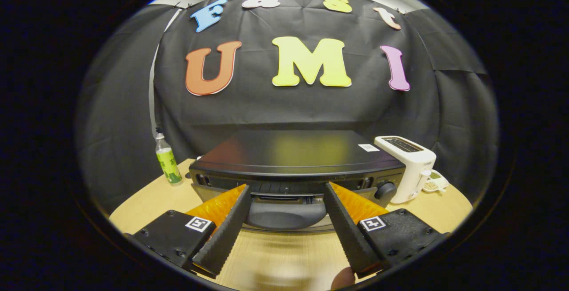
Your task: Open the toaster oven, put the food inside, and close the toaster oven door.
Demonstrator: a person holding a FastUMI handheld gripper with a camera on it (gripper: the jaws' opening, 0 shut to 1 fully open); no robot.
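Observation:
A black toaster oven (293,153) stands on the wooden table (146,202) straight ahead of me. Its dark handle (286,213) lies between my two fingers, a little below their tips, and neither finger touches it. The door (209,192) under the oven's top looks tipped slightly forward, though I cannot tell how far. A round knob (386,190) sits at the oven's right front. My gripper (286,188) is open wide with nothing held. A small white dish (434,184) with some food stands to the right of the white toaster.
A white slot toaster (406,162) stands right beside the oven's right end. A green-labelled bottle (168,160) stands to the oven's left, near the wall cloth. Bare tabletop lies under my fingers, with a pale blurred patch (280,277) close below.

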